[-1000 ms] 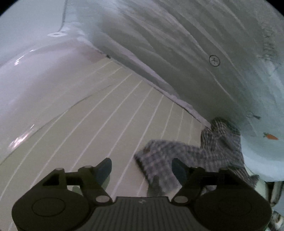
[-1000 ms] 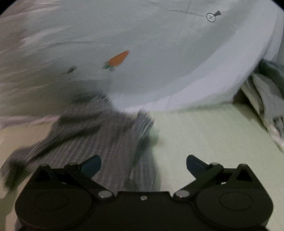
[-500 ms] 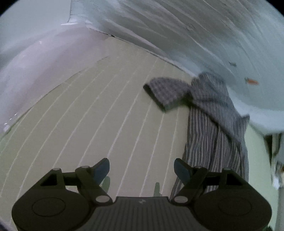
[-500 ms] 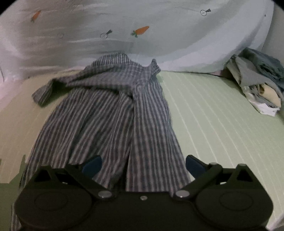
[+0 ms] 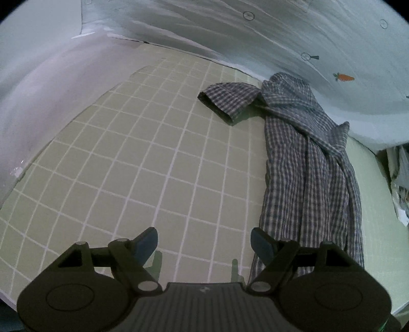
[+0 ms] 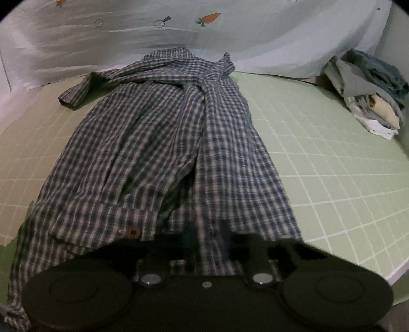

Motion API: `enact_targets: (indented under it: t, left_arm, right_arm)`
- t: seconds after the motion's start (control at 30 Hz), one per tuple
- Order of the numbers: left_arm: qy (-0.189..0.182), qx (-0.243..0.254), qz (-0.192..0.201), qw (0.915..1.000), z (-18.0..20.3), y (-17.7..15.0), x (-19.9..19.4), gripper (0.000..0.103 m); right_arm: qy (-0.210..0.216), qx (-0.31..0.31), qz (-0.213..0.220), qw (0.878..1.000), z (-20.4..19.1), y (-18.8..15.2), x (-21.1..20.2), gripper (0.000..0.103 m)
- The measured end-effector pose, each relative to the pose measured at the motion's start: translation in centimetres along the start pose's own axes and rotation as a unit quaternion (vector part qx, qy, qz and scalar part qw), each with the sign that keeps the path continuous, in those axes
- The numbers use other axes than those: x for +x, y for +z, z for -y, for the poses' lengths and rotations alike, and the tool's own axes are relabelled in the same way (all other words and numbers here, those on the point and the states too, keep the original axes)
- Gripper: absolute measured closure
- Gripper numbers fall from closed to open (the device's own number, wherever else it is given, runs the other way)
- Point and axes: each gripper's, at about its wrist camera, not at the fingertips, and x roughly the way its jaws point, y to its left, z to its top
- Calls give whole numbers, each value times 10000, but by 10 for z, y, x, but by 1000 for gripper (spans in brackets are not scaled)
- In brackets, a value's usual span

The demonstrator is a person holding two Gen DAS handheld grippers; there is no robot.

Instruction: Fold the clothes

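Between the right gripper's fingers, which have just been closing, the near hem of the checked shirt is pinched. Beyond them the shirt stretches away across the green grid mat. Left gripper hovers with fingers spread, nothing between them, shirt just right.

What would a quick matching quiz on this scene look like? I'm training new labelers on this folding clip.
Things:
1. checked shirt
2. pile of clothes
3. left gripper
4. carrot print

States or places:
a. on the pale backdrop sheet
b. open over the bare grid mat
c. heaped at the mat's far right corner
d. spread lengthwise on the mat, one sleeve out

Pairs: 1-d, 2-c, 3-b, 4-a
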Motion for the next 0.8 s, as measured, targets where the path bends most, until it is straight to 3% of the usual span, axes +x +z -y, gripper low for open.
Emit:
enact_targets:
  t: [0.13,0.27,0.47,0.57,0.73,0.8]
  left_arm:
    - [-30,-6,-40,10000,-4,-3,-1,23]
    - [-54,-57,-63,9999,-7,-3,0,23]
    - [-55,18,-129,9999,-6,-3,4,23]
    - [-25,30,-107,9999,-8,-3,5,22]
    - [8,-188,-77,9998,-16,5,7,22]
    - [8,-226,-42,9997,-16,9,7,22]
  right_arm:
    - [9,209,342,9992,5,4,-21,102]
    - [313,226,663,9971,-1,13,-42,102]
    - [675,138,-69,9976,-18,0,-9,98]
    - [697,271,-140,9971,-16,-1,-7,85]
    - [692,652,279,9951,-8,15,-19,45]
    - [675,700,420,9944,-7,23,-21,44]
